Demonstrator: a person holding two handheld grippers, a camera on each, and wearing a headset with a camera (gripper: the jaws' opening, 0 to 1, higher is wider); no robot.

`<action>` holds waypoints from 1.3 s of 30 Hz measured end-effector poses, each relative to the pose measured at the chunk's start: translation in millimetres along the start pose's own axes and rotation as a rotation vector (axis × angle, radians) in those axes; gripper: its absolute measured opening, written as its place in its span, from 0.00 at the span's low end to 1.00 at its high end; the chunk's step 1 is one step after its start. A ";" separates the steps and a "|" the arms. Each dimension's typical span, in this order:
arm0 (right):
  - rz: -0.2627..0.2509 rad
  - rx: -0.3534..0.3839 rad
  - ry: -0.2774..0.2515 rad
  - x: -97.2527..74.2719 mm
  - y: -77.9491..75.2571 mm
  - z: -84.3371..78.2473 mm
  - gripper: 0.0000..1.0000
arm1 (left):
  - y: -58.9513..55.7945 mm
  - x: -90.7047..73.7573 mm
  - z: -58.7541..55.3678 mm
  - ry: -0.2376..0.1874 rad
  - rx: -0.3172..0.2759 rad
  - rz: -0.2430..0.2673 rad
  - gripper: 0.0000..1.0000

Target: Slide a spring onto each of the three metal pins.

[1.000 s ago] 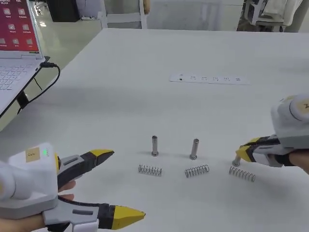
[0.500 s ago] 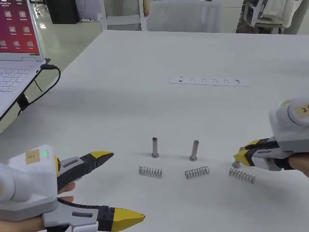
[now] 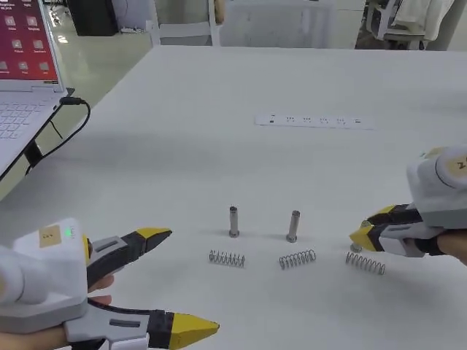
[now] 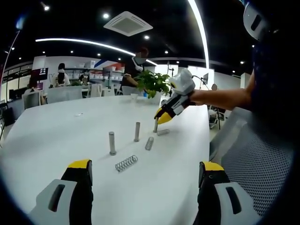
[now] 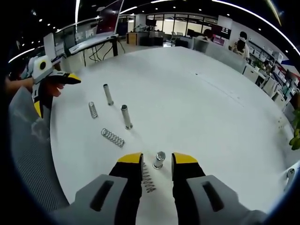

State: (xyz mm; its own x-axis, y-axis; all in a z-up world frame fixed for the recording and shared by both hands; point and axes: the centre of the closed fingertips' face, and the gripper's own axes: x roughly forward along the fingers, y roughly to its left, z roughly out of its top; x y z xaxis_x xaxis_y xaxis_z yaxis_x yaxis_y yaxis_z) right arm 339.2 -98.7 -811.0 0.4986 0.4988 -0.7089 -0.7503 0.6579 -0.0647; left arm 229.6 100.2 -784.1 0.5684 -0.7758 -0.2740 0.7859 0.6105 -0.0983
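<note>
Spring [image 5: 146, 177] is lying along the part-open, empty jaws of the right hand-held gripper [image 5: 157, 158] — pin [image 5: 160, 155] standing upright between their tips — left hand-held gripper [image 3: 191, 278] hanging wide open, farther off

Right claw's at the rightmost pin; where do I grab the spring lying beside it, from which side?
I'd take the right spring across its coils near one end, coming down from above with the right claw. It lies flat beside the right pin, so both sides are open, and the other end stays free to start over the pin.
</note>
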 end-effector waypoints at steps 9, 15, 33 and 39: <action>0.003 -0.008 -0.004 -1.4 1.4 0.2 0.28 | 1.4 1.8 1.5 0.001 0.004 -0.002 0.91; 0.006 -0.011 -0.006 -4.3 1.9 -0.8 0.29 | 2.0 3.1 0.9 0.001 0.004 -0.003 0.91; 0.017 -0.016 -0.003 -14.2 7.5 -9.5 0.31 | 5.4 5.6 1.2 0.004 0.006 -0.003 0.91; 0.022 -0.020 0.002 -16.6 10.4 -12.7 0.31 | 5.7 5.6 2.4 0.004 0.009 -0.003 0.91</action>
State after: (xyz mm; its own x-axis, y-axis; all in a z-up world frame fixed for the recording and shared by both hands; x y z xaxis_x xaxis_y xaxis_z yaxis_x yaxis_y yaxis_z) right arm 317.6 -107.3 -808.8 0.4809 0.5122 -0.7116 -0.7698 0.6351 -0.0630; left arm 237.8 99.0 -784.0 0.5651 -0.7770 -0.2774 0.7897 0.6067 -0.0907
